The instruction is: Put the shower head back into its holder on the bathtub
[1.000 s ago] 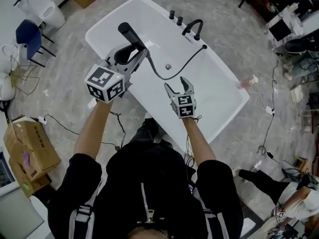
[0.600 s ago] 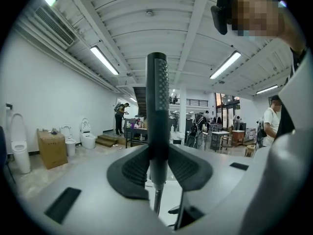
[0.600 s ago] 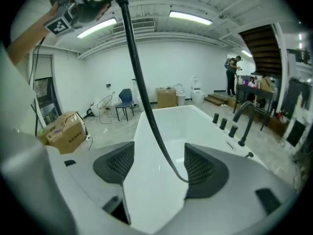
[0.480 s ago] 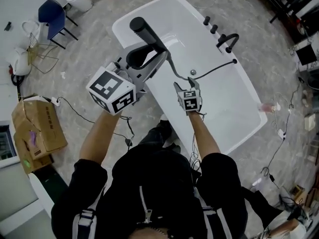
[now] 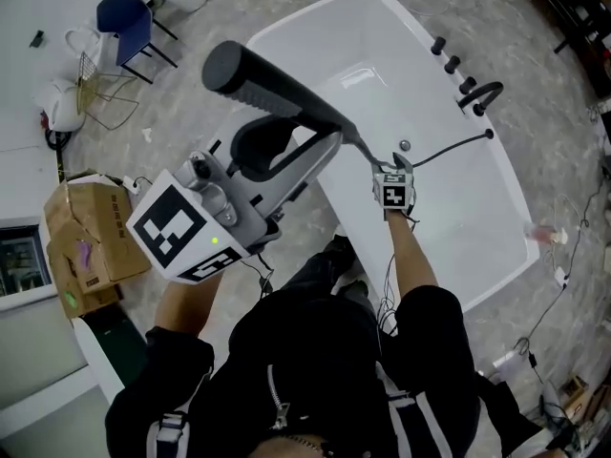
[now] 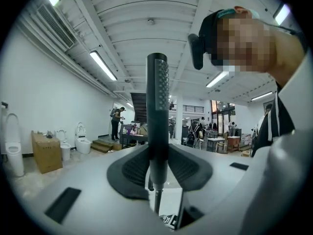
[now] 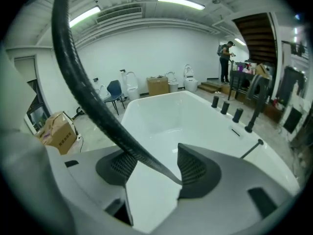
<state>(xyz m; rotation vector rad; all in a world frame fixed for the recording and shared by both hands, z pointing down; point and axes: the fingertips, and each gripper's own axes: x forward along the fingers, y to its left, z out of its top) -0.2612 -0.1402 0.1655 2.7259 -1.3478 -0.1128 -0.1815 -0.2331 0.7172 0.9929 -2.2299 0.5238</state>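
Observation:
My left gripper (image 5: 307, 143) is shut on the black stick shower head (image 5: 260, 78) and holds it high over the white bathtub (image 5: 307, 14). In the left gripper view the shower head (image 6: 157, 106) stands upright, pinched between the pads of the left gripper (image 6: 159, 168). Its black hose (image 5: 441, 151) runs down to the outlet (image 5: 492, 134) on the tub deck, beside the black faucet (image 5: 482, 93). My right gripper (image 5: 393, 172) is lower, over the tub's near rim. Its jaws are closing with the hose (image 7: 93, 102) slanting between them at the right gripper (image 7: 154, 168).
Three black knobs (image 5: 452, 63) stand on the far deck by the faucet. On the floor to the left are a cardboard box (image 5: 81, 232) and a blue chair (image 5: 129, 17). Cables lie on the floor at the right. A person (image 6: 117, 122) stands far off.
My left gripper rose with the shower head, closer to the head camera. My right gripper went down and forward onto the hose, and its jaws narrowed.

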